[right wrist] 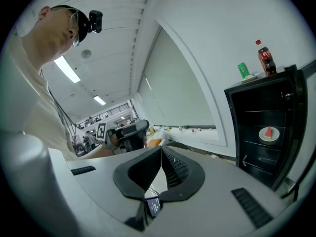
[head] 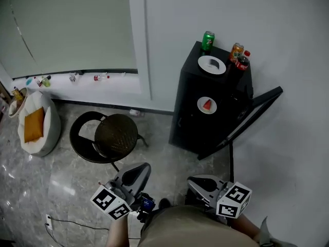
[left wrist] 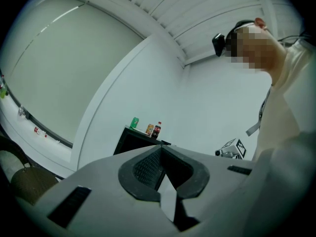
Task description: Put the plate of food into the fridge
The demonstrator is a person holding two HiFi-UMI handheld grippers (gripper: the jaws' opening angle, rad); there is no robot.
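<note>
Both shut with nothing between the pads: left claw [head: 138, 173] and right claw [head: 199, 183], held low, well apart from the fridge [head: 187, 122]. Plate of food [head: 207, 105] already on a shelf inside, door [head: 254, 115] hanging open. Probably left to do: closing that door — best pushed on its outer face, gently, to keep the plate from sliding. Round stool [head: 115, 134] near the approach on the left. Second plate [head: 212, 65], green can [head: 207, 40] and cola bottle [head: 241, 62] on top — liable to rattle.
</note>
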